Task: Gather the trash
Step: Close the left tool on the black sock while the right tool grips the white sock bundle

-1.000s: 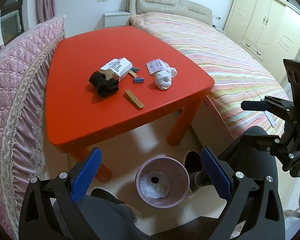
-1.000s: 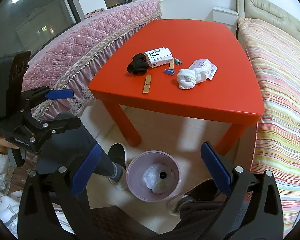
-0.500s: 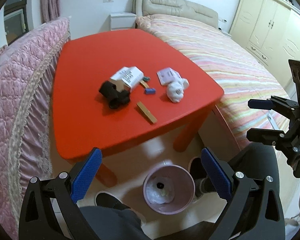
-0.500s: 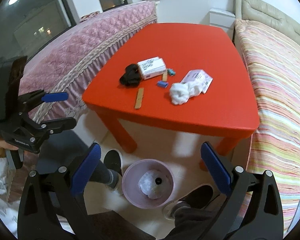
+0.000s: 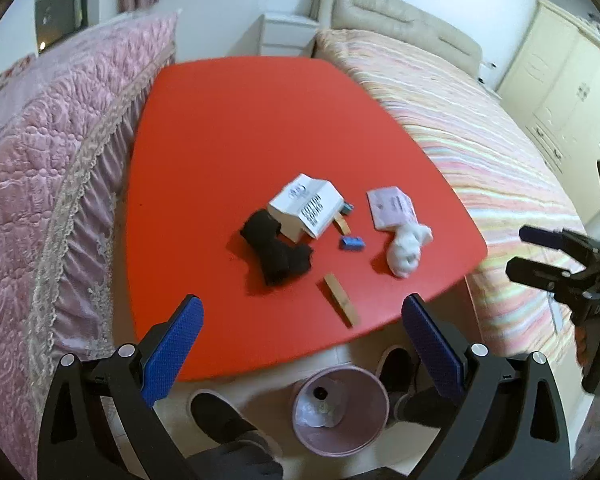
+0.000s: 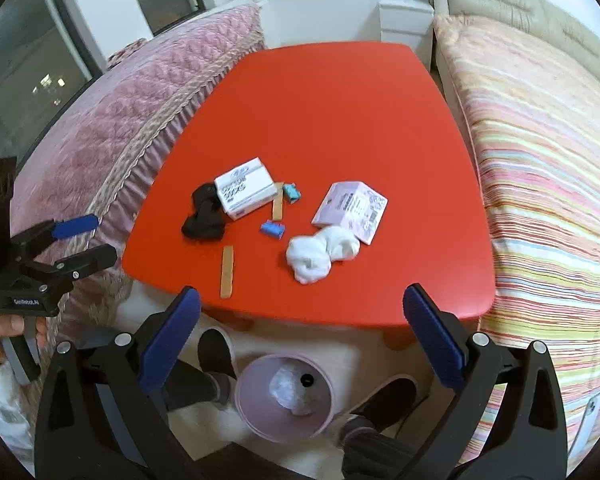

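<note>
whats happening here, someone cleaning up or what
A person holds a gripper in each hand above a red table. The left gripper and right gripper are both open and empty. Black socks, white socks, two packages and small scraps lie on the table. A pink bin sits on the floor below it.

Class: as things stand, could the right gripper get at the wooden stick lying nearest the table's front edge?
Probably yes: the right gripper is open and empty, and the wooden stick lies alone near the red table edge.
</note>
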`<move>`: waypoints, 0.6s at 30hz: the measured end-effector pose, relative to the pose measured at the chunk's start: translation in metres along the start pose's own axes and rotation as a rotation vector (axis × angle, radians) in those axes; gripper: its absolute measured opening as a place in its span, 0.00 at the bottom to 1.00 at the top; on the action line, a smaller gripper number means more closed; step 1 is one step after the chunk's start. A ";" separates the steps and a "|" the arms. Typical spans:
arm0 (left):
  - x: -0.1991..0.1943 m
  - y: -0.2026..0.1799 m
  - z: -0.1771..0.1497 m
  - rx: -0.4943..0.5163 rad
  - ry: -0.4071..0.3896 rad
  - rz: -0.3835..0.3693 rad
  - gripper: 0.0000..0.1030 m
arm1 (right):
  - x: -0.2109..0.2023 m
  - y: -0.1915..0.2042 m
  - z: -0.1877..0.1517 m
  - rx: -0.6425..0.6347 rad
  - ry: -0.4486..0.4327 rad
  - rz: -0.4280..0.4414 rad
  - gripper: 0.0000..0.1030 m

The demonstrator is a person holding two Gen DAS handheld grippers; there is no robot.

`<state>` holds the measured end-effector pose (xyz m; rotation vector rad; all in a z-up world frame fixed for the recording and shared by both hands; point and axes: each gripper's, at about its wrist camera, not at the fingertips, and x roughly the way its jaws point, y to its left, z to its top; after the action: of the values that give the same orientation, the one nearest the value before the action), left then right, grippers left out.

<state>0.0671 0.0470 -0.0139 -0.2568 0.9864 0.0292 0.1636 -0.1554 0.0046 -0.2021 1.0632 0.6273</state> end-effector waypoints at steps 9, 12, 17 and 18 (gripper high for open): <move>0.055 0.027 0.041 -0.156 0.123 0.031 0.93 | 0.065 -0.022 0.039 0.174 0.156 -0.023 0.96; 0.076 0.034 0.046 -0.191 0.174 0.048 0.93 | 0.091 -0.029 0.043 0.245 0.222 -0.025 0.96; 0.111 0.046 0.044 -0.268 0.249 0.076 0.93 | 0.122 -0.035 0.040 0.314 0.284 -0.030 0.96; 0.116 0.047 0.043 -0.281 0.258 0.082 0.93 | 0.126 -0.035 0.039 0.323 0.291 -0.032 0.96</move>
<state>0.1599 0.0919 -0.0972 -0.4862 1.2499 0.2151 0.2544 -0.1186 -0.0899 -0.0277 1.4231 0.3953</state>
